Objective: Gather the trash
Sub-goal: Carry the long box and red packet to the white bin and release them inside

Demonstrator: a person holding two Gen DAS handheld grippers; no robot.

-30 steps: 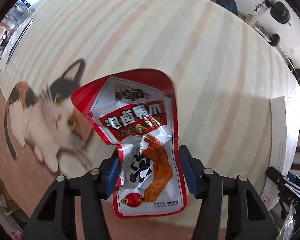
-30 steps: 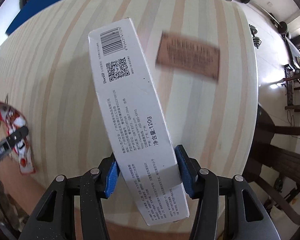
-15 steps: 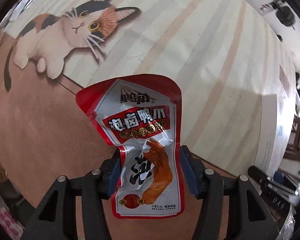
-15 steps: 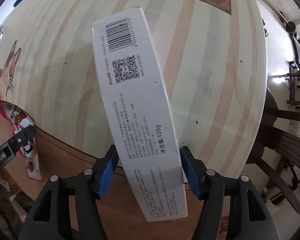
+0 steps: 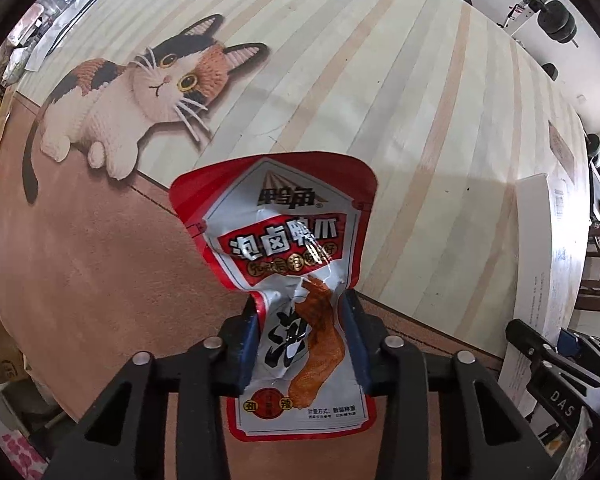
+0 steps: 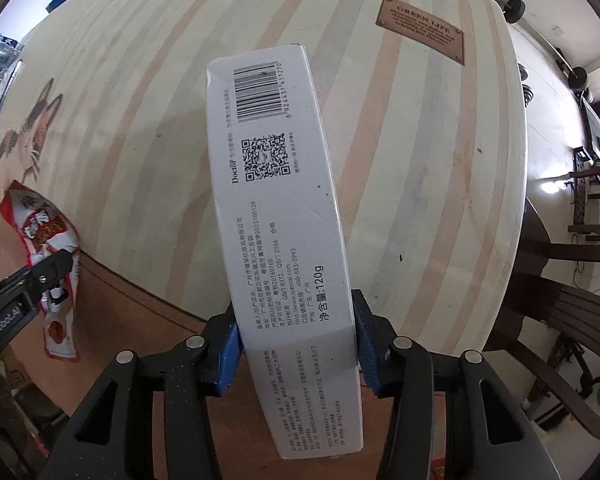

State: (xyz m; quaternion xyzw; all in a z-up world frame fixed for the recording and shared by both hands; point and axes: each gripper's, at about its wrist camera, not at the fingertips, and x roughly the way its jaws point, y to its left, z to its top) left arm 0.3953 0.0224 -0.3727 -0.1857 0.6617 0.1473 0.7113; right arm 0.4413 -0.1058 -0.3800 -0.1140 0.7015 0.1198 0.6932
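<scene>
While both tools are pointed straight down over the near edge of a desk covered in a pale striped cloth, a piece of trash is gripped in each. In the left wrist view, a crumpled red and white snack packet is pinched at its lower half between the blue pads of the left tool, whose jaws are closing on it; the packet is creased at the grip and its upper part fans out above the fingers. A calico cat picture is printed on the cloth to the upper left. In the right wrist view, a long white carton with a barcode and QR code is clamped across its width by the right tool, closed firmly against both sides. A brown plaque is seen on the cloth far beyond the carton. At that view's left edge the snack packet is seen again, held off the desk.
</scene>
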